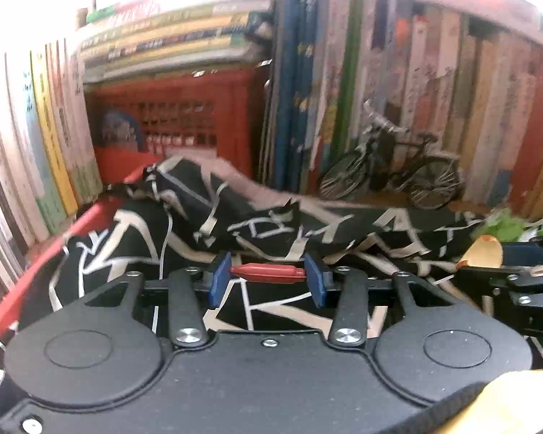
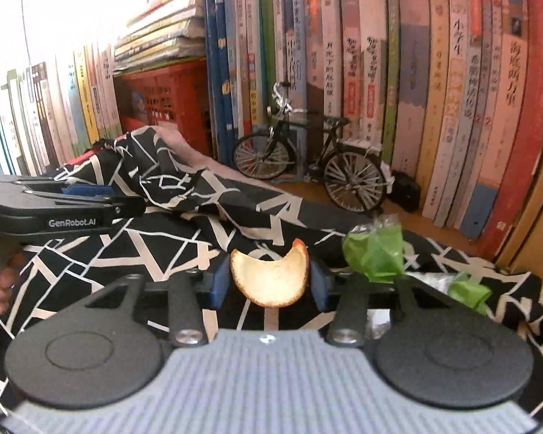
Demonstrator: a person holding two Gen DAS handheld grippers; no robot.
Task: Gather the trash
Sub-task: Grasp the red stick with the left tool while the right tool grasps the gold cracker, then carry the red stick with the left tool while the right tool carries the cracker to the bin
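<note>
Left wrist view: the left tongs (image 1: 268, 279) are pinching a small red wrapper (image 1: 268, 272) end to end between the blue pads (image 1: 220, 277), held above a black cloth with white line pattern (image 1: 184, 224). Behind the cloth stands a red crate (image 1: 184, 123) with books stacked on top, and to the right of the crate a model bicycle (image 1: 391, 166) stands against a row of upright books (image 1: 434, 101). The right tongs enter at the right edge, just beside the cloth's right end. Right wrist view: the right tongs (image 2: 269, 282) are pinching a crescent-shaped piece of peel (image 2: 269, 278), pale inside with an orange rim, above the same cloth (image 2: 155, 195). Crumpled green plastic (image 2: 374, 253) lies on the cloth just right of the peel. The model bicycle (image 2: 307, 159) stands behind the cloth against the books (image 2: 452, 108); the red crate (image 2: 163, 97) sits left of it. The left tongs (image 2: 123, 206) are seen side-on at the left edge.
</note>
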